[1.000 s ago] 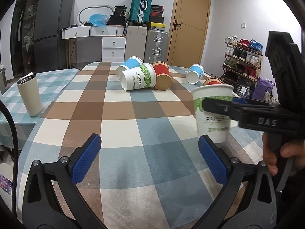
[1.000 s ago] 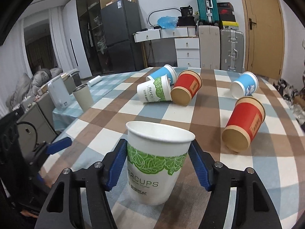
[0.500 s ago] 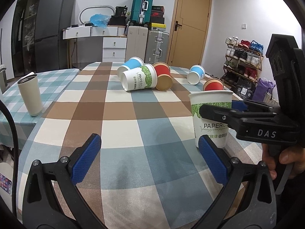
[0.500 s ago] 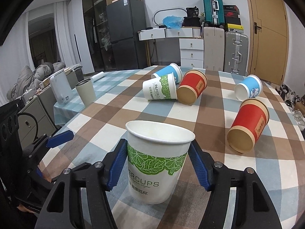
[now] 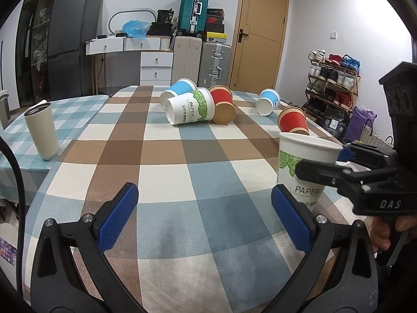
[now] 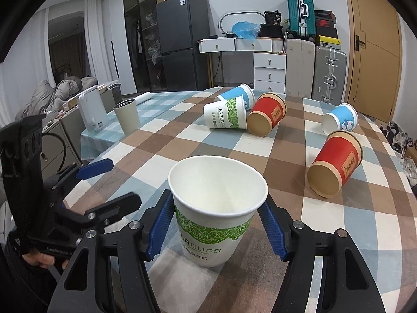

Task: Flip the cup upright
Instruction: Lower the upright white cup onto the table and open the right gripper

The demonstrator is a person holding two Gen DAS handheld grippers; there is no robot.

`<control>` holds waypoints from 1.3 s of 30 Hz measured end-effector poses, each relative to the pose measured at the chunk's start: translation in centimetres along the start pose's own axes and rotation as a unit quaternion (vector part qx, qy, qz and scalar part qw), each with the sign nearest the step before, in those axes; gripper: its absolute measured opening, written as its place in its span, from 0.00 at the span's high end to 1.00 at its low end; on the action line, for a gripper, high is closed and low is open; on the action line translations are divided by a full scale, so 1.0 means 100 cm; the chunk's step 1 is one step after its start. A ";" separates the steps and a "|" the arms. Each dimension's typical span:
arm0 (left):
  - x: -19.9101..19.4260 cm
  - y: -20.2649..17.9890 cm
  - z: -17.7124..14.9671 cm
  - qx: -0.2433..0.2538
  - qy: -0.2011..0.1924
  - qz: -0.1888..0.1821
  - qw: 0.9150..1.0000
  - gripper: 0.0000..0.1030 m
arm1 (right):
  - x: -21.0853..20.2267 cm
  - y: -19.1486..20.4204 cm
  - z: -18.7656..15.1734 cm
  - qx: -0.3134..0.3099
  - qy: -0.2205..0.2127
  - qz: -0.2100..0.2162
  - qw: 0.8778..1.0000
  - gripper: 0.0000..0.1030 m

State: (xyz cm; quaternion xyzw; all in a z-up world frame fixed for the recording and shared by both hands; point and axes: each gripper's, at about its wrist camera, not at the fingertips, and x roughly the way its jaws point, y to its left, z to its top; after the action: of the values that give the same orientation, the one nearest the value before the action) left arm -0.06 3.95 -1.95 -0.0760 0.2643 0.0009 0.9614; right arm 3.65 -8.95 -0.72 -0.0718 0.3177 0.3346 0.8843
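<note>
Right claw clamps the upright white paper cup just below its rim, apparently resting on the desk; thin, crushable walls suit light pressure; left claw stands apart, empty.

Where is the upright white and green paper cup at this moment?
The upright cup stands on the near table, between the right gripper pads; the nearest red cup lies beyond, to its right.

Upright cup before toppled cups

Right tongs clamped, left tongs agape.
</note>
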 end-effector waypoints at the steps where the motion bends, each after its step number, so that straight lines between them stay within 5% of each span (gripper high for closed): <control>1: 0.000 0.000 0.000 0.000 0.000 0.000 1.000 0.01 | -0.002 0.001 -0.001 -0.003 0.000 0.001 1.000 0.36; 28: 0.000 0.003 0.002 -0.002 -0.004 0.001 1.000 0.01 | 0.004 0.012 -0.009 -0.040 -0.027 -0.014 0.999 0.35; 37: -0.009 0.003 0.008 -0.001 -0.034 -0.003 0.999 0.01 | -0.010 -0.004 -0.011 -0.013 -0.045 -0.010 0.999 0.03; 39: -0.010 0.003 0.009 -0.002 -0.037 -0.004 0.999 0.01 | -0.013 -0.009 -0.012 -0.010 -0.050 -0.010 0.999 0.02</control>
State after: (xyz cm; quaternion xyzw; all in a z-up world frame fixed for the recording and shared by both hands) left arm -0.48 4.42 -0.75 -0.0786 0.2281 0.0006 0.9705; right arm 2.91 -10.76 -0.99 -0.0670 0.2689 0.3323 0.9016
